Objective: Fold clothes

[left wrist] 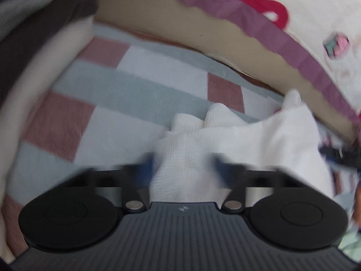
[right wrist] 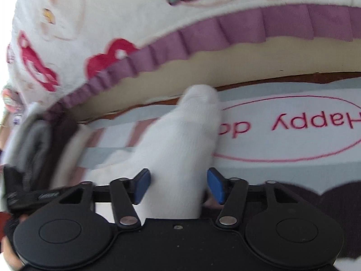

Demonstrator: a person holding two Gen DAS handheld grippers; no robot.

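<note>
White sock (left wrist: pixel 237 140) lies on a checked blanket (left wrist: pixel 117 90) of pink, grey and white squares, and both grippers work at it. In the left wrist view the left gripper (left wrist: pixel 183 169) has the sock between its jaws; the blue pads (left wrist: pixel 147 167) are blurred and seem not to press the cloth, so I take the jaws as apart around it, though I cannot be fully sure. From these jaws the sock runs forward and to the right, toward the right gripper (left wrist: pixel 338 154), which shows dark at the right edge.

In the right wrist view the right gripper (right wrist: pixel 179 185) stands with its jaws wide apart, and the sock (right wrist: pixel 180 140) passes between them without the pads (right wrist: pixel 215 185) touching it. Its long axis goes straight ahead from the jaws, the toe end at the far side. Both hands look about equally near; the left jaws seem the closer to gripping.

Beyond the sock there is a beige edge (right wrist: pixel 203 74) and a white printed cover (right wrist: pixel 101 22) with a purple frill (right wrist: pixel 225 31). At right the blanket bears red lettering (right wrist: pixel 315 123) in an oval.
</note>
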